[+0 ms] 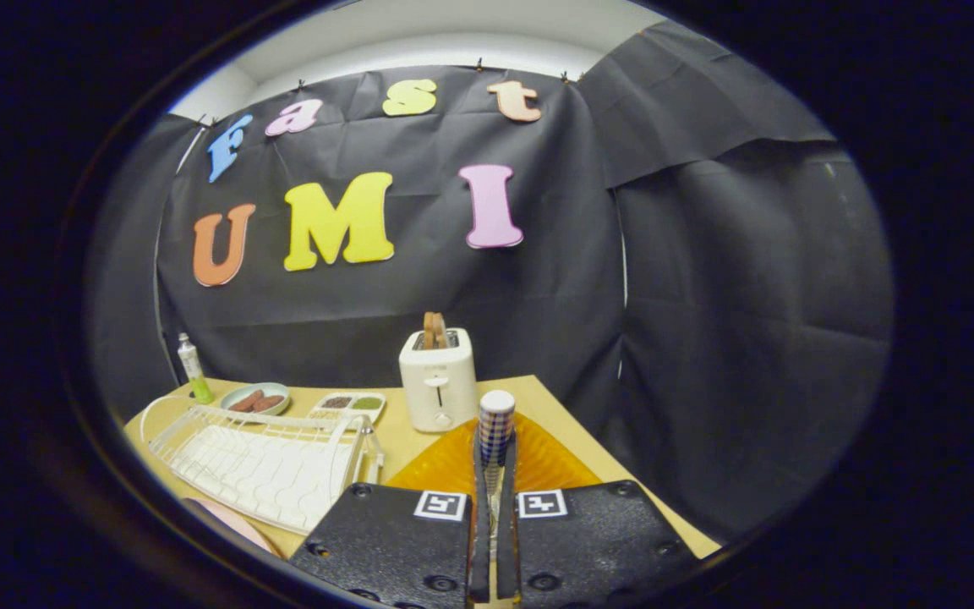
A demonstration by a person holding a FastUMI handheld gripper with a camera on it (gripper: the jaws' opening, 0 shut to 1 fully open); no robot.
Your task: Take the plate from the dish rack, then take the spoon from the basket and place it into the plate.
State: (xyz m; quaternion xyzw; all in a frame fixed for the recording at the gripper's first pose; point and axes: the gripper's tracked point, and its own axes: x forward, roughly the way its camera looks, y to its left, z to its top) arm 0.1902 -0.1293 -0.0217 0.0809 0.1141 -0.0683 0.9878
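A small bottle (pixel 193 366) with a green bottom stands at the far left corner of the wooden table (pixel 555 414). Next to it sits a little round dish (pixel 255 397) with brown food in it. In front of those lies the white dish rack (pixel 263 457), and it has no plate in it. A bit of a pink plate (pixel 229 522) peeks out on the table just in front of the rack, to the left of the fingers. A small tray (pixel 349 407) with three colored spots sits behind the rack. Next comes a white toaster (pixel 438 379) with toast sticking out of the top. An orange basket (pixel 538 461) lies just ahead of the fingers. The gripper (pixel 494 457) has its two fingers pressed close on the spoon (pixel 496 423), pinching it. The spoon's checked handle with a white end pokes up between the fingertips, over the orange basket.
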